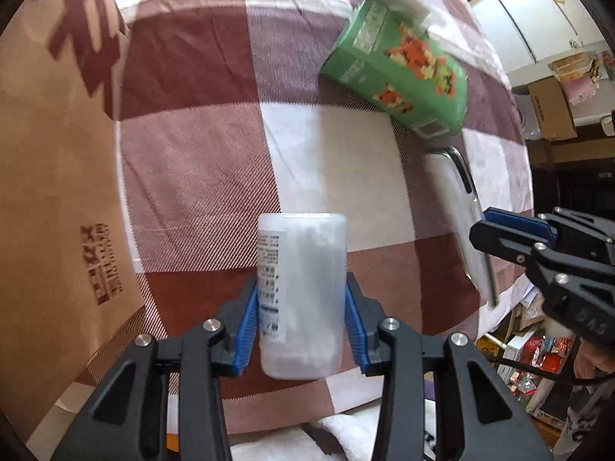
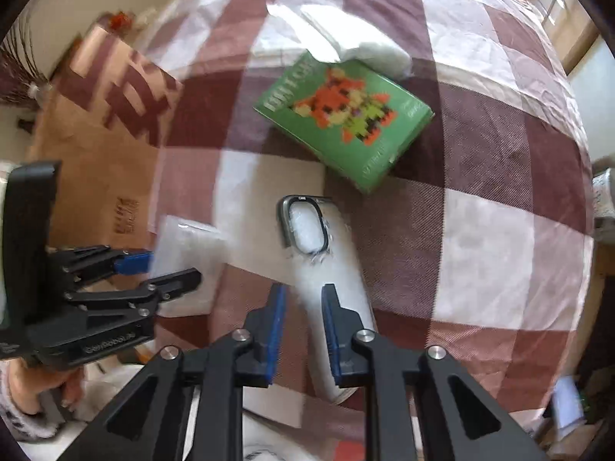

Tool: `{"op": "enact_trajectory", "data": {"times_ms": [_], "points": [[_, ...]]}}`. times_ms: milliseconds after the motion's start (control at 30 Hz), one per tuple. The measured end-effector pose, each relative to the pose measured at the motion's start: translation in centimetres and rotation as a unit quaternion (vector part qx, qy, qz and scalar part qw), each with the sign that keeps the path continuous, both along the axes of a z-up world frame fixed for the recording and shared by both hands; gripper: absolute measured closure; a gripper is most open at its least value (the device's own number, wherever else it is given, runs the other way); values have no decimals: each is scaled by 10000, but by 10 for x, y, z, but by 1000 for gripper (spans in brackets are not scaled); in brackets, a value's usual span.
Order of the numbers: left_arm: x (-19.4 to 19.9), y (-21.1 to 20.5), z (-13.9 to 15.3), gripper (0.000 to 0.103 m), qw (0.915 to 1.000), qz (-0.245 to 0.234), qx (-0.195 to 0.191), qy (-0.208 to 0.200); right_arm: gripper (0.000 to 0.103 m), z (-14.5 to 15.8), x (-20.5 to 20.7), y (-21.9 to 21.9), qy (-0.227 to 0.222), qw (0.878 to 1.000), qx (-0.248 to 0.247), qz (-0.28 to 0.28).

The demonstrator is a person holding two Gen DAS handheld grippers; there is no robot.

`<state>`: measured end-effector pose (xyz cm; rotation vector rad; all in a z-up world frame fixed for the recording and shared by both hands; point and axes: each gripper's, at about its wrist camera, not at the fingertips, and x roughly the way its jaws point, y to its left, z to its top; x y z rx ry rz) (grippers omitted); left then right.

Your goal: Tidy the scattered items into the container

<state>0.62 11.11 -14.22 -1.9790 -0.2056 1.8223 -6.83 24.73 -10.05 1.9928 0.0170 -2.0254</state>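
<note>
My left gripper (image 1: 301,307) is shut on a translucent white plastic jar (image 1: 301,292) and holds it above the checked cloth; it also shows in the right wrist view (image 2: 157,269) with the jar (image 2: 188,246). The brown cardboard box (image 1: 50,176) stands to the left. My right gripper (image 2: 303,326) is open, its jaws astride a clear phone case (image 2: 326,269) that lies flat on the cloth. A green box with a pixel picture (image 2: 342,119) lies beyond, with a white packet (image 2: 346,38) behind it.
The checked cloth (image 2: 480,192) covers a table whose edge drops off at right and near. Clutter and boxes (image 1: 549,107) stand beyond the table at right. The cardboard box also shows in the right wrist view (image 2: 96,146).
</note>
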Motion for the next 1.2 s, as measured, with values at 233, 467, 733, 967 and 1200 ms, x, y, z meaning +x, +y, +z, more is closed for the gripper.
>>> {"op": "enact_trajectory", "data": {"times_ms": [233, 467, 733, 967, 1200], "points": [[-1, 12, -5, 62, 9993, -305, -203, 95, 78, -40, 2, -2, -12, 9951, 981, 105], [-5, 15, -10, 62, 9994, -316, -160, -12, 25, -42, 7, 6, 15, 9954, 819, -501], [-5, 16, -13, 62, 9992, -347, -160, -69, 22, -65, 15, 7, -166, 9919, 1186, -433], [-9, 19, -14, 62, 9991, -391, -114, -70, 33, -53, 16, 29, -170, 9933, 709, -894], [-12, 5, 11, 62, 9995, -289, 38, 96, 33, -21, 19, 60, -84, 9896, 156, -1427]]}}
